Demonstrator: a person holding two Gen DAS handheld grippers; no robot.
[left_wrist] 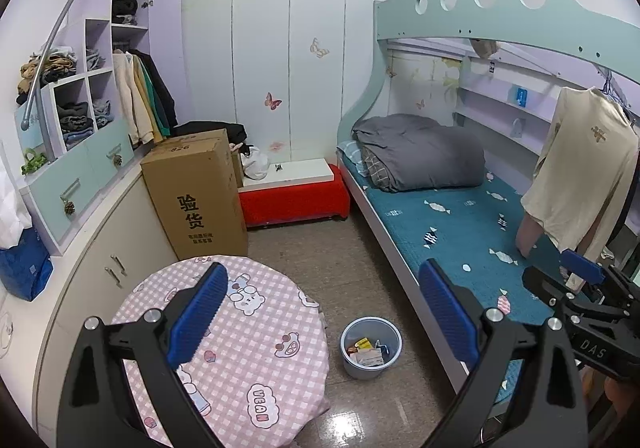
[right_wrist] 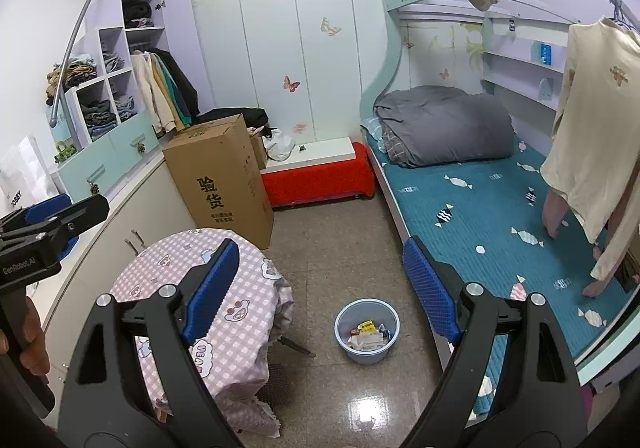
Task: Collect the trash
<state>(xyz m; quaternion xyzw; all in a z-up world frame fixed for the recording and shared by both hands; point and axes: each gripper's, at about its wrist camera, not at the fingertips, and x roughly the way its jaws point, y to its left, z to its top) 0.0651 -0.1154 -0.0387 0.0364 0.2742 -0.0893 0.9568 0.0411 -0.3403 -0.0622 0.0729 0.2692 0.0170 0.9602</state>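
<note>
Blue pads (left_wrist: 198, 314) framed each view, and both tongs stood spread wide with nothing between them. Left tongs (left_wrist: 324, 318) hung over the table (left_wrist: 248, 352) edge and the floor; right tongs (right_wrist: 320, 290) hung beside them, a little nearer the bed (right_wrist: 492, 215), and each showed at the rim of the other's view.

Below and between the fingers, on the tiled floor between table and bed, sat the bin (left_wrist: 371, 348), a small pale blue tub, upright and open. It held the trash (left_wrist: 366, 354): what looked like crumpled wrappers and bits of paper, yellow, white and red.

Such scraps would likely be light, soft and easily crushed, so a loose pinch might let a flat piece slip; closing on a crumpled fold or raised edge seemed the surer hold. The bin itself looked like thin, stiff plastic, light enough to lift by pinching its rim, though it could tip if taken on one side only.

No loose litter could be made out on the floor, table or bed. Ground under the table was hidden by the cloth, the strip under the bed was out of sight, and the lower layers in the bin could not be told apart.
</note>
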